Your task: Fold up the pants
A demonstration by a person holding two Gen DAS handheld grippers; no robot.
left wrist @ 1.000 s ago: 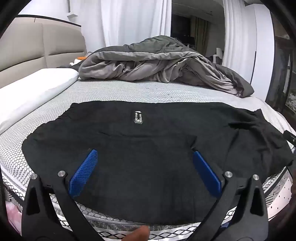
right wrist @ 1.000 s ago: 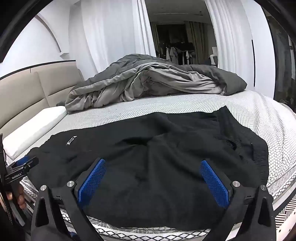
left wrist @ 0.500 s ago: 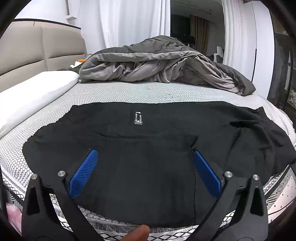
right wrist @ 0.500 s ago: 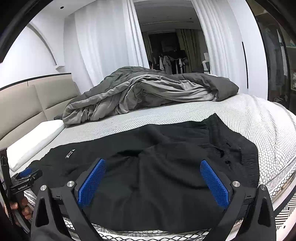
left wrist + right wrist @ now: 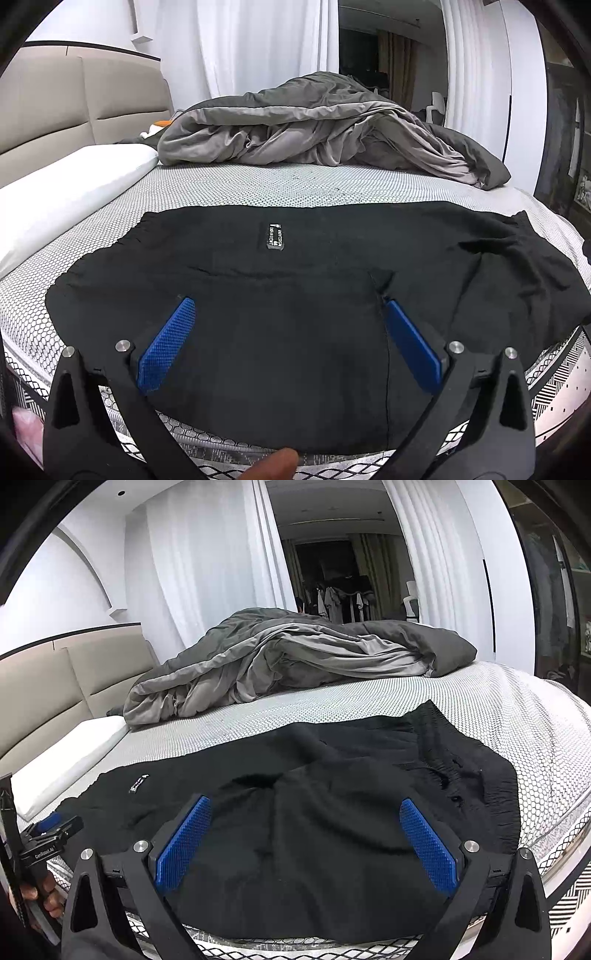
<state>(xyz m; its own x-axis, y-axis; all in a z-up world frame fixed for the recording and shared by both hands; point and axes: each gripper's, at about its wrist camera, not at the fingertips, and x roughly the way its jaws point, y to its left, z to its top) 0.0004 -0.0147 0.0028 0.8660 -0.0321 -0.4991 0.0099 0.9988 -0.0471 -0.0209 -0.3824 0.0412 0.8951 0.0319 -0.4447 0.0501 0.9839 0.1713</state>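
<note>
Both views lifted slightly since earlier; pants unmoved. Bed (image 5: 332, 184) carries grey duvet (image 5: 314, 125) and black pants (image 5: 295, 295), spread flat near its front edge. Left gripper (image 5: 286, 308) and right gripper (image 5: 304, 806) hover spread wide, empty, above pants.

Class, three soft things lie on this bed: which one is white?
The pillow by the headboard; the crumpled duvet is grey, the pants black.

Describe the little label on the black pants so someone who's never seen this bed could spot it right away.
Start at the bed with the honeycomb-patterned cover and the rumpled grey duvet at its far side. The black pants lie spread across the near edge. The label is a small black rectangle with white lettering, on the half of the pants nearer the headboard; it is the only light mark on the dark cloth.
</note>
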